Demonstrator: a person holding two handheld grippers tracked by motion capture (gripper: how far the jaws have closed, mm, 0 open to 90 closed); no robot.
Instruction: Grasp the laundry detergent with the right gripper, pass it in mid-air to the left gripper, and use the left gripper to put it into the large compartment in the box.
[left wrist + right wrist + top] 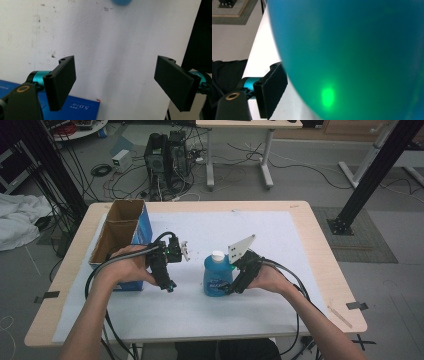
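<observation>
i have one blue bottle (218,276) standing upright with its white cap on, just below the middle of the high frame on the white sheet (280,245) that covers the worktop (320,250). the right gripper (231,289) sits at the bottle's base, right of centre; in the right gripper view the blue body (352,55) crowds against the one jaw that shows, but the other is hidden, so i cannot tell whether the jaws have clamped it. holding low on the body would, i judge, keep it steady for a lift. the left gripper (115,82) points down left of centre with its jaws wide apart on bare sheet, next to one open cardboard box (122,237) at centre left, probably waiting near the box to help. so: one bottle, one box, two grippers.
</observation>
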